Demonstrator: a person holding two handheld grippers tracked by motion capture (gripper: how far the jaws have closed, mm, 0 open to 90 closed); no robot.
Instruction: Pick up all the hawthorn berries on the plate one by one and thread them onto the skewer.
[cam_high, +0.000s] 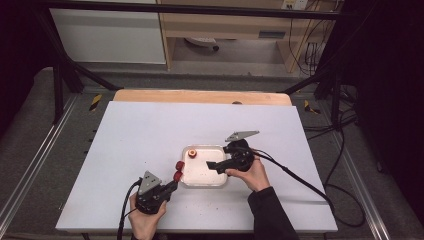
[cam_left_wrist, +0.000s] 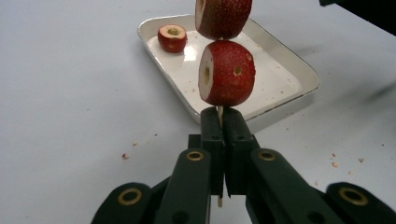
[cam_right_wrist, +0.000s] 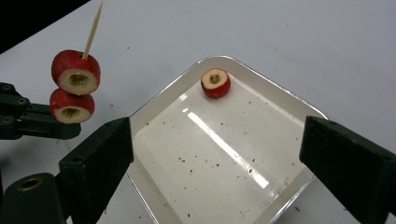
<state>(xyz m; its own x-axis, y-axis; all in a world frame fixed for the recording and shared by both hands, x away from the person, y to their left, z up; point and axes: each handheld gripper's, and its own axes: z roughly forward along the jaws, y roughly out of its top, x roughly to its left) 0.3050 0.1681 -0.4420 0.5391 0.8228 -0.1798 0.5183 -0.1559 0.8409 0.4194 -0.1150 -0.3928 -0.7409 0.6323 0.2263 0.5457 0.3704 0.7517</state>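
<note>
Left gripper (cam_left_wrist: 219, 122) of mine is pressed together on a thin wooden skewer (cam_right_wrist: 92, 31), holding it near its lower end, with two cored red fruit pieces (cam_left_wrist: 227, 72) threaded on above the jaws, just beside the white tray (cam_high: 220, 181). My right gripper (cam_right_wrist: 215, 158) hangs over the tray with its jaws spread wide and nothing between them. One more cored piece (cam_right_wrist: 215, 83) lies in the tray's far corner.

I judge the risks so: the skewer is slim and gripped low, so it could twist or slide in the jaws when another piece is pushed on; the loose piece is round and could roll from a wide pinch; a hard squeeze could crush it.

I can read no brand, label or writing anywhere.
</note>
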